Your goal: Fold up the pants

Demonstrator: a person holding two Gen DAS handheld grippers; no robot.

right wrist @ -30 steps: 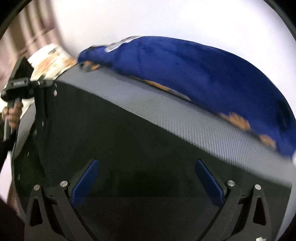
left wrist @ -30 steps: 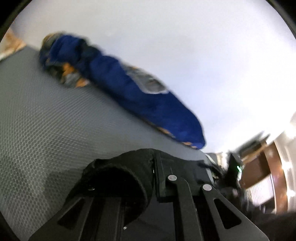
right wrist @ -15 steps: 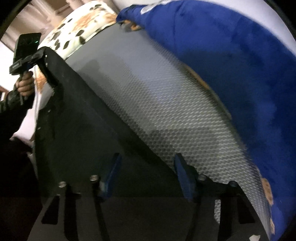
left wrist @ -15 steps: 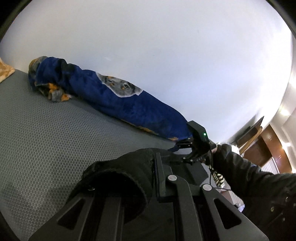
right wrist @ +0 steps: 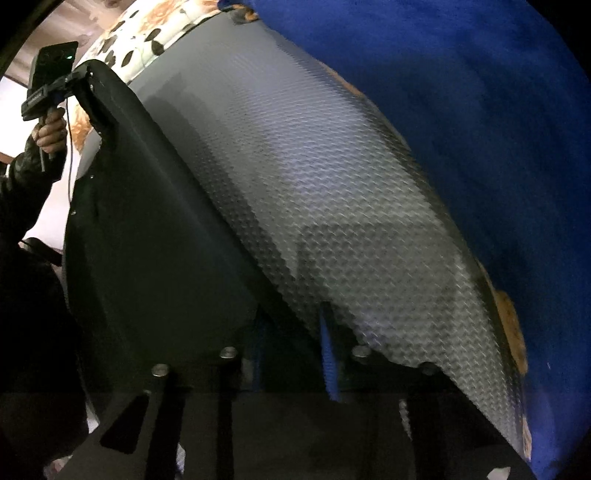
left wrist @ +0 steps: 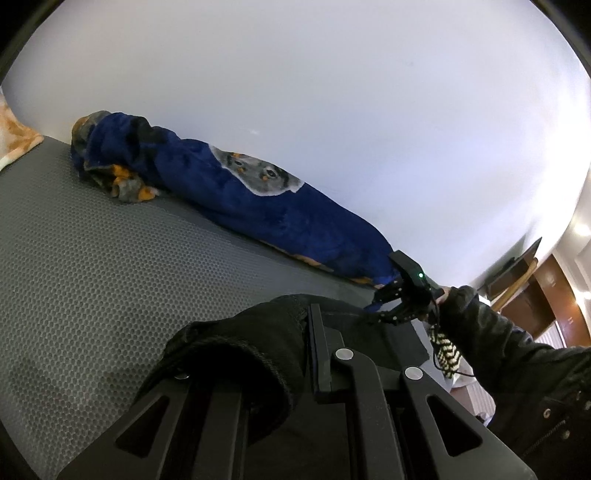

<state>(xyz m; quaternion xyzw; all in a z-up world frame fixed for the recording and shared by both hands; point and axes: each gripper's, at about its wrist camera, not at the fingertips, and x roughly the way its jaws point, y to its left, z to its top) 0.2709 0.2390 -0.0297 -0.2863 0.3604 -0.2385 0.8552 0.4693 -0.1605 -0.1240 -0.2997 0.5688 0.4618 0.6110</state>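
Note:
The black pants (right wrist: 155, 236) lie stretched over the near edge of the grey honeycomb mat (right wrist: 332, 206). My left gripper (left wrist: 280, 354) is shut on a bunched corner of the pants (left wrist: 236, 347) and lifts it; it also shows far off in the right wrist view (right wrist: 79, 79). My right gripper (right wrist: 295, 354) has its blue pads close together over the dark cloth edge at the mat; it shows in the left wrist view (left wrist: 402, 306) at the pants' other end.
A rolled blue blanket (left wrist: 258, 206) with an animal print lies along the white wall at the mat's far edge. A floral cushion (right wrist: 147, 29) sits at one end. My dark-sleeved arm (left wrist: 517, 354) reaches in at the right.
The right gripper went from wide open to nearly shut and moved down to the pants' edge by the mat. The left gripper kept its hold on the cloth.

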